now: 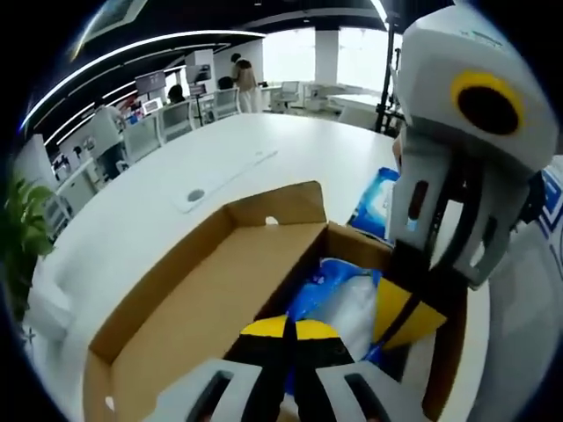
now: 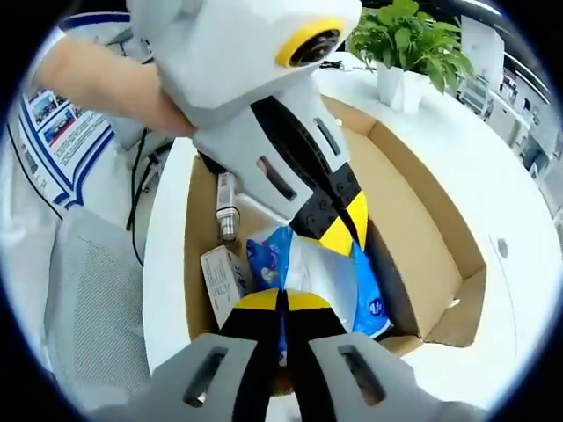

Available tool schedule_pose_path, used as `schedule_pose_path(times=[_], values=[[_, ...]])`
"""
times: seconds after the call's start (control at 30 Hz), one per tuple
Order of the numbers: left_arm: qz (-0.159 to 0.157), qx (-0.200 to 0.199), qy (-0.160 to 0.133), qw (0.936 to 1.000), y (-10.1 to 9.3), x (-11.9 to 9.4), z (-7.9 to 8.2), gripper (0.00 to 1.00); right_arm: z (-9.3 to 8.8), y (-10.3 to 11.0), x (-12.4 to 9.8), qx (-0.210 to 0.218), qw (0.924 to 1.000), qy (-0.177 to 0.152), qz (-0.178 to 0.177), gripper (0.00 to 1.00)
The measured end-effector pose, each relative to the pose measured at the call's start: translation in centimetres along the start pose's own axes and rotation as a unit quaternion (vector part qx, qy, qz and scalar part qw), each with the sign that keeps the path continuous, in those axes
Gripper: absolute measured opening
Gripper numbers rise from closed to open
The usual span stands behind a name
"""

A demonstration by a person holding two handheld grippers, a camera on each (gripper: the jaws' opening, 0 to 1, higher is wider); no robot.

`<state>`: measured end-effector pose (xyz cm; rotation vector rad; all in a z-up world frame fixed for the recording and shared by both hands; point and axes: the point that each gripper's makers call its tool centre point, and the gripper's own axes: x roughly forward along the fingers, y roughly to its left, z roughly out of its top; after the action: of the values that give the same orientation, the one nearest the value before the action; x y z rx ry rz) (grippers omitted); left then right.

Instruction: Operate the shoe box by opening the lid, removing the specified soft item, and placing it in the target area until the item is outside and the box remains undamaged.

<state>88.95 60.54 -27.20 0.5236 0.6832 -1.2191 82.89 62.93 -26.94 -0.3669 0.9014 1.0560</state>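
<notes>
1. Left gripper view: left tongs (image 1: 288,327) rise from the bottom, yellow tips pressed together, nothing seen between them.
2. Same view: the shoe box (image 1: 189,303) sits open on the white desk (image 1: 158,189), lid folded back flat to the left, bare cardboard inside the lid.
3. Blue-and-white soft pack (image 1: 347,294) lies in the box's right part, just beyond and right of the left tongs' tips; can't tell if they touch it.
4. Right tongs (image 1: 406,318) come in from the right, yellow tips down into the box at the pack's right edge. Whether they grip it, can't tell from here.
5. A second blue pack (image 1: 376,198) lies on the desk behind the box.
6. Right gripper view: right tongs (image 2: 283,303) closed, tips together, directly over the soft pack (image 2: 321,277), which lies mid-box.
7. Same view: left tongs (image 2: 339,230) reach down from above, tips on the pack's upper edge, look closed.
8. A small white carton (image 2: 224,277) and a tube-like item (image 2: 227,207) lie in the box left of the pack.
9. A potted plant (image 2: 409,44) stands on the desk beyond the box; a mesh chair (image 2: 84,299) sits left of the desk.
</notes>
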Motion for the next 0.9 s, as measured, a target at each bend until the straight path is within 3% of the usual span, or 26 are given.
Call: schedule_pose_path(times=[0.33, 0.67, 0.9], values=[[0.03, 0.012, -0.015, 0.9994, 0.5, -2.0, 1.5, 0.0, 1.3, 0.6, -1.9, -0.028, 0.9994, -0.011, -0.019, 0.0], [0.051, 0.008, -0.037, 0.998, 0.6, -4.4, 4.7, 0.0, 3.4, 0.5, -4.6, -0.047, 0.9975, -0.037, -0.038, 0.0], [0.064, 0.001, -0.052, 0.9966, 0.2, -5.5, 7.6, 0.0, 3.4, 0.2, -7.5, -0.063, 0.9959, -0.041, -0.051, 0.0]])
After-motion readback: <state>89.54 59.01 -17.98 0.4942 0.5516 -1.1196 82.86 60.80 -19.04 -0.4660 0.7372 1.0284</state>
